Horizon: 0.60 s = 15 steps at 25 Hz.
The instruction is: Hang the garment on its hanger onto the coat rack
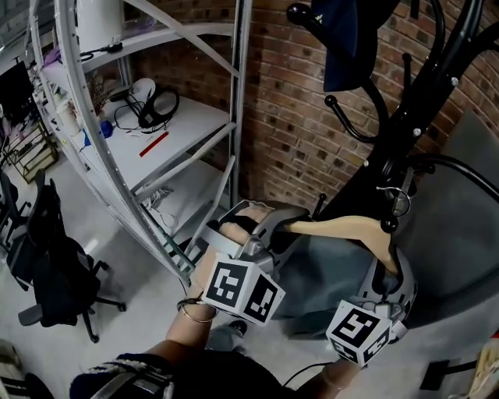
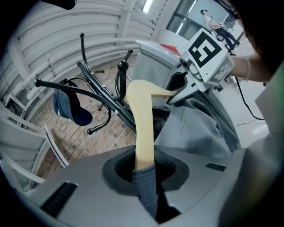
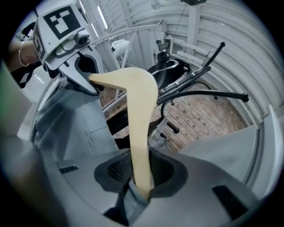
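I'm looking at a red brick wall (image 1: 304, 117) straight ahead. Left of it stands a white metal shelving unit (image 1: 195, 118), with black headphones (image 1: 146, 117) and a thin red stick (image 1: 153, 143) on one shelf. A black office chair (image 1: 54, 273) sits on the pale grey floor (image 1: 132, 265). A ceiling strip light (image 2: 147, 5) glows overhead.

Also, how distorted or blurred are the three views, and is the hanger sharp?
Head view: mostly sharp, shelf frame bowed by the wide lens. Left gripper view: strong fisheye, black corners, hanger sharp. Right gripper view: same fisheye, hanger clear, left edge smeared.
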Each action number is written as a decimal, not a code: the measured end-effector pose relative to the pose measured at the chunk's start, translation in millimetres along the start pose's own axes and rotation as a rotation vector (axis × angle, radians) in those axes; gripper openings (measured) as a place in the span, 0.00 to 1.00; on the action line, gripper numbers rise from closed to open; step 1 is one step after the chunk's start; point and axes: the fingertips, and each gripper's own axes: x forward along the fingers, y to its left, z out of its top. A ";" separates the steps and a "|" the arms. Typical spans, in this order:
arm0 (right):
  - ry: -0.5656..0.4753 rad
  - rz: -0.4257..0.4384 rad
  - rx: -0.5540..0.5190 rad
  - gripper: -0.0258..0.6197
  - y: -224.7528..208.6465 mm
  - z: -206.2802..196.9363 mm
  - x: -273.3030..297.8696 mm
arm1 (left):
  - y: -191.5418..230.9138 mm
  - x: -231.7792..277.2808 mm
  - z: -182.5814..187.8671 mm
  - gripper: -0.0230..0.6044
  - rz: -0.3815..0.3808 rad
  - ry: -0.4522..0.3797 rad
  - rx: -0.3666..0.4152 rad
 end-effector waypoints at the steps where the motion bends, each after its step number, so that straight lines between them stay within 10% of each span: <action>1: 0.007 0.005 0.000 0.19 2.2 -2.7 5.3 | -0.7 5.2 -3.6 0.12 -0.006 0.004 -0.003; 15: 0.069 0.067 -0.003 0.19 27.2 -25.0 40.4 | -20.4 37.2 -35.2 0.12 -0.081 0.052 -0.042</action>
